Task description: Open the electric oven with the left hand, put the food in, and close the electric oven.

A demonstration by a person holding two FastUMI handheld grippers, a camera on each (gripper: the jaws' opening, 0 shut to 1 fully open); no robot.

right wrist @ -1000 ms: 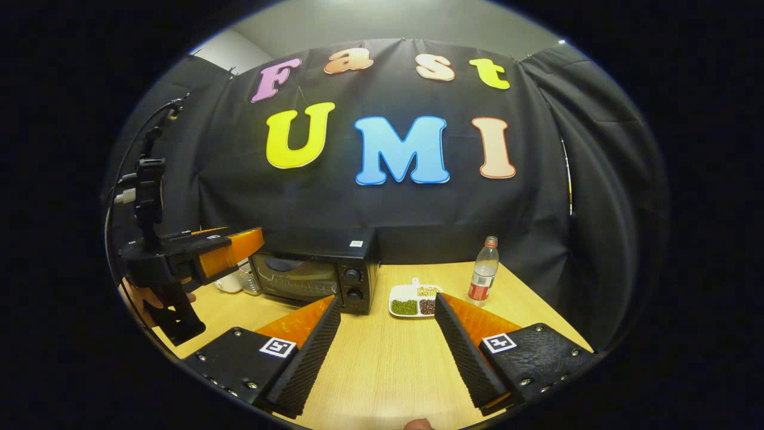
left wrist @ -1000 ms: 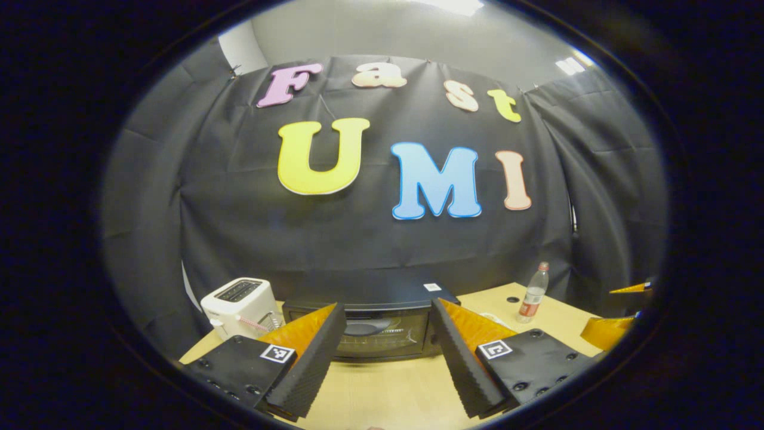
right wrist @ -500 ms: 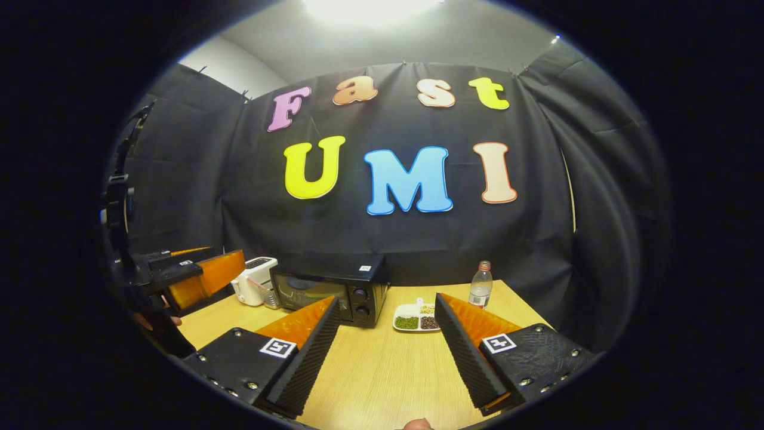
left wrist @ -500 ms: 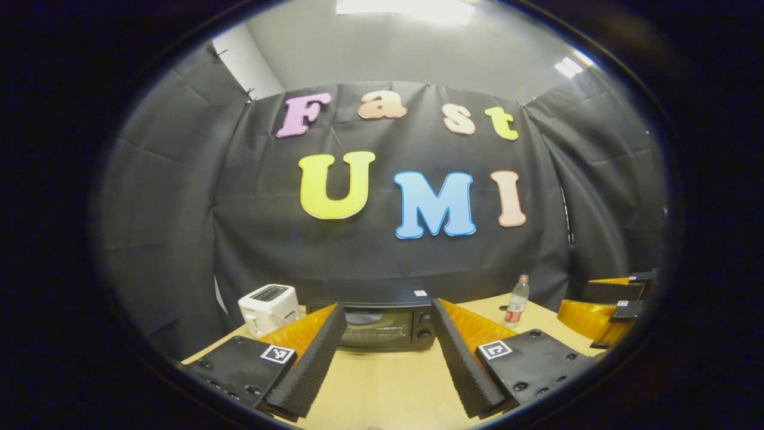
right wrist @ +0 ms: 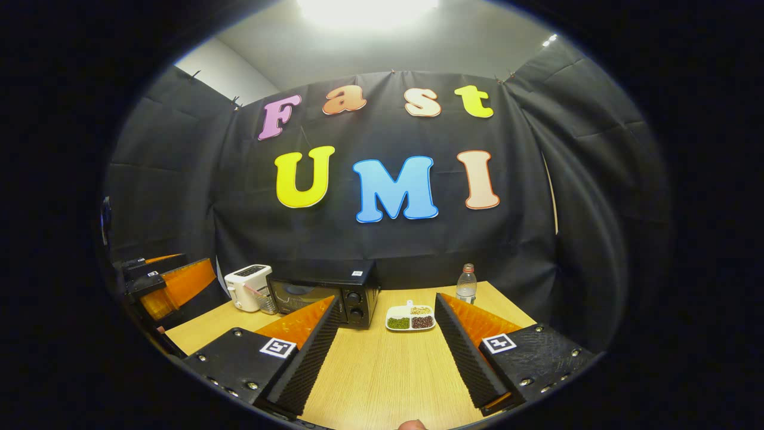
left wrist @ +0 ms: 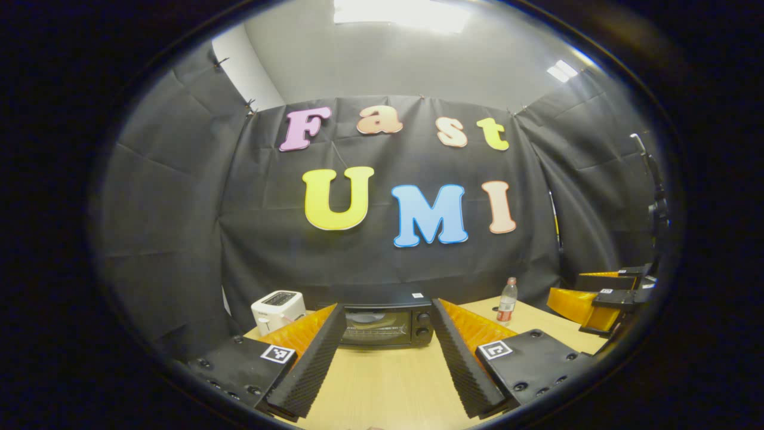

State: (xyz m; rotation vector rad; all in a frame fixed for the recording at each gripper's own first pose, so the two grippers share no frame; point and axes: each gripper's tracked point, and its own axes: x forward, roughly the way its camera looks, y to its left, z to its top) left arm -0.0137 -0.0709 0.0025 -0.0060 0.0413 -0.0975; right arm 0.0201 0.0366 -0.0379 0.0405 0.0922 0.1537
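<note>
A black electric oven point(left wrist: 385, 325) stands at the back of the wooden table with its glass door shut and two knobs on its right side. In the right gripper view the oven point(right wrist: 325, 294) is left of centre. To its right lies a white divided dish of food point(right wrist: 410, 319) holding green, brown and pale grains. My left gripper point(left wrist: 388, 364) is open over the table, well short of the oven. My right gripper point(right wrist: 388, 352) is open too, with nothing between its fingers. Each gripper also appears at the edge of the other's view, the right gripper point(left wrist: 597, 297) and the left gripper point(right wrist: 170, 286).
A white toaster point(left wrist: 277, 309) stands left of the oven. A plastic water bottle point(right wrist: 466, 284) with a red label stands at the back right, past the dish. Bare wooden table point(right wrist: 388, 370) lies in front of both grippers.
Both grippers have drawn back from the oven and tilted upward; the oven, toaster, dish and bottle look smaller and farther off. Both stay open.
</note>
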